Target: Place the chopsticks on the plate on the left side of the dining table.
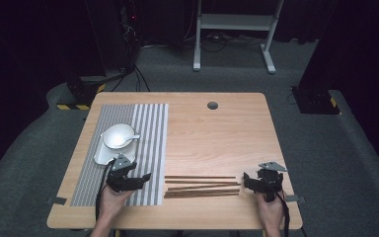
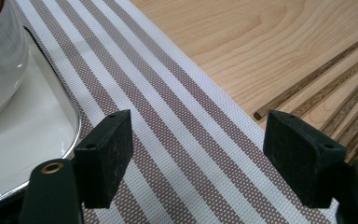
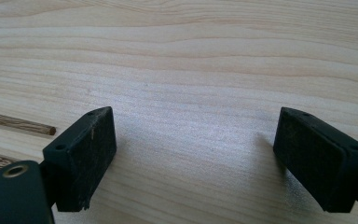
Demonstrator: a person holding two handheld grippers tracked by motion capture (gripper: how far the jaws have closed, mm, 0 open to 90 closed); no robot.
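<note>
While grey carpet rings the wooden table (image 1: pixel 217 133) | chopsticks (image 1: pixel 202 186) lie between both tools | left gripper (image 1: pixel 145 177) gapes wide over striped mat (image 1: pixel 150 128), empty | right gripper (image 1: pixel 246 178) wide, empty.

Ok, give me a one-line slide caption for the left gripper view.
Open left gripper hovering over the striped placemat, white plate at left, wooden chopsticks on the table at right.
</note>
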